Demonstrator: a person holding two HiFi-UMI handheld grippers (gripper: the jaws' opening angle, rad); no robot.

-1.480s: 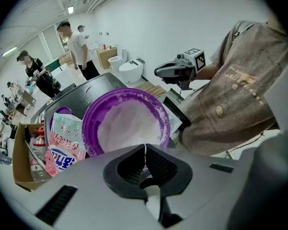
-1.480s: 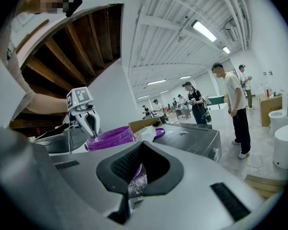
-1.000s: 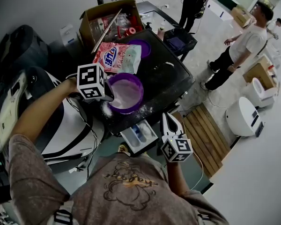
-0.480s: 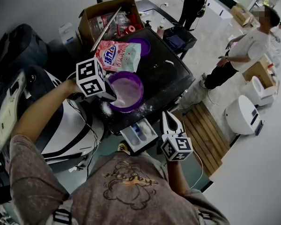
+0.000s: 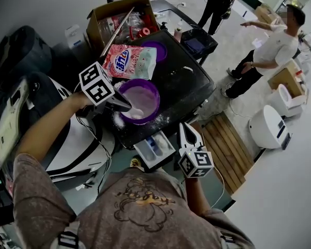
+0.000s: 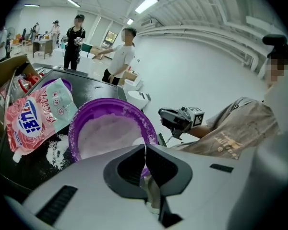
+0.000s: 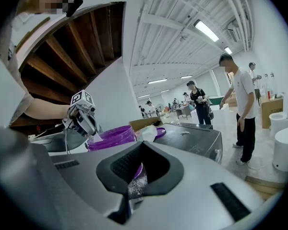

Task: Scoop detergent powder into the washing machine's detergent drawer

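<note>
Where the left gripper [image 5: 125, 108] crosses the purple bowl's [image 5: 156, 101] 8 o'clock rim, its jaws pinch a white scoop [image 5: 137, 111] dipped in powder [image 5: 143, 97]. The open detergent drawer [image 5: 154, 148] juts from the worktop's [image 5: 189, 82] front edge at the bowl's 6 o'clock. At the drawer's 2 o'clock, apart from it, the right gripper [image 5: 186, 129] hangs, jaws together, empty.

Bowl [image 5: 140, 81]: purple, round, upright, part filled with white powder [image 5: 142, 98] | scoop [image 5: 136, 111]: small, white, tip in powder at near rim | drawer [image 5: 154, 148]: white, pulled open, below bowl | bag [image 5: 129, 62]: pink, flat, behind bowl
</note>
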